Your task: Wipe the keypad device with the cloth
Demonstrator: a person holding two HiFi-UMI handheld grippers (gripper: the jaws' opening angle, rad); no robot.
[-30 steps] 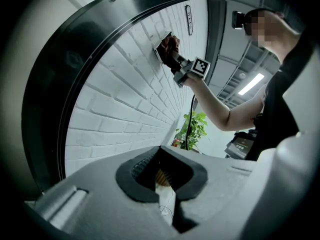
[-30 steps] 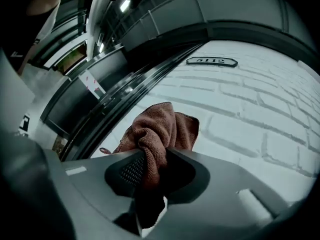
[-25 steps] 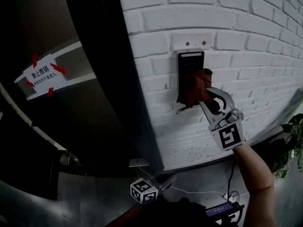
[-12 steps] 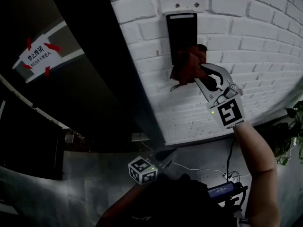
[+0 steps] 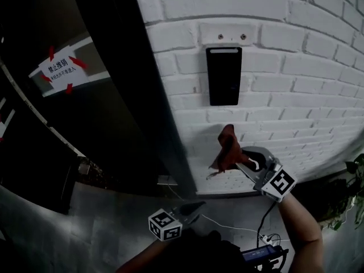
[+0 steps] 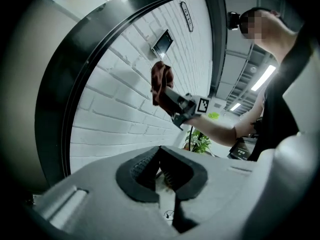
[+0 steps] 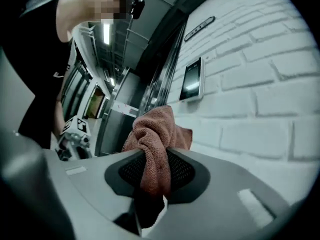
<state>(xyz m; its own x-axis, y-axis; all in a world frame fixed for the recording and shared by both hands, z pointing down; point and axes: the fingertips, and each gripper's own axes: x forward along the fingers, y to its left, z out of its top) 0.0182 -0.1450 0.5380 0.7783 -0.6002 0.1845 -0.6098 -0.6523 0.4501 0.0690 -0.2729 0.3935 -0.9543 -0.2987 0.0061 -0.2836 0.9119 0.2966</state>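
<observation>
You are holding your right claw (image 5: 240, 161) clamped on a bunched fold of the soft, limp cloth (image 5: 228, 147), just below the keypad device (image 5: 223, 75).

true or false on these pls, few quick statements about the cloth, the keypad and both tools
1. The brown cloth is clamped in the right tool. True.
2. The cloth is pressed flat on the keypad device. False: the cloth is below the device and off its face.
3. The left tool grips a second cloth. False: its jaws are together with nothing between them, and it is held low, away from the wall.
4. The keypad device is mounted on a white brick wall. True.
</observation>
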